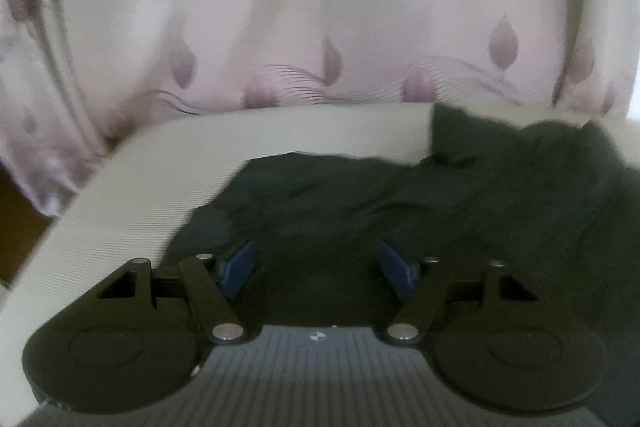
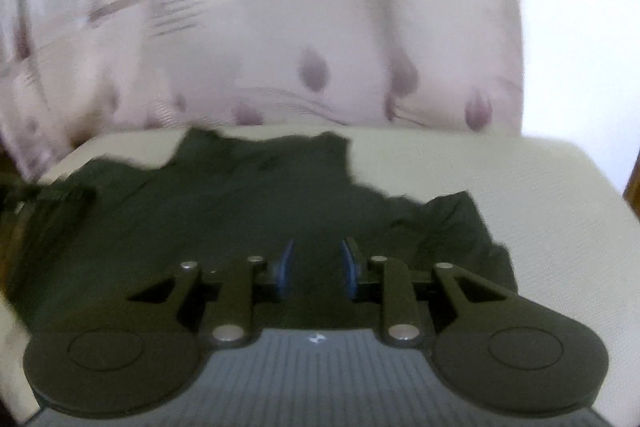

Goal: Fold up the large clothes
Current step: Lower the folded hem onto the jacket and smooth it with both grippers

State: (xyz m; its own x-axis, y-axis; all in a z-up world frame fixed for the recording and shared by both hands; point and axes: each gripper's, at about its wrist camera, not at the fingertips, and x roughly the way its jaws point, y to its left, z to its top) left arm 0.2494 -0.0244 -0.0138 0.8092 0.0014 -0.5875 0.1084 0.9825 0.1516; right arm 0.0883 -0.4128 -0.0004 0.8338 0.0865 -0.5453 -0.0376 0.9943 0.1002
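Note:
A dark, crumpled garment (image 1: 400, 195) lies spread on a cream textured surface (image 1: 160, 179). My left gripper (image 1: 316, 255) hovers over the garment's near left part. Its blue pads (image 1: 240, 267) stand wide apart and open, with nothing pinched between them. In the right wrist view the same garment (image 2: 220, 195) covers the left and middle of the cream surface (image 2: 520, 195), and a bunched flap of it reaches right. My right gripper (image 2: 317, 247) is low over the cloth. Its blue pads (image 2: 286, 263) leave a narrow gap in which no fold is visibly caught.
A pale pink curtain (image 1: 360, 27) with purple drop shapes hangs just behind the far edge of the surface, and it also fills the back of the right wrist view (image 2: 280, 27). Brown floor (image 1: 20, 219) shows past the left edge. A bright white area (image 2: 580, 27) lies far right.

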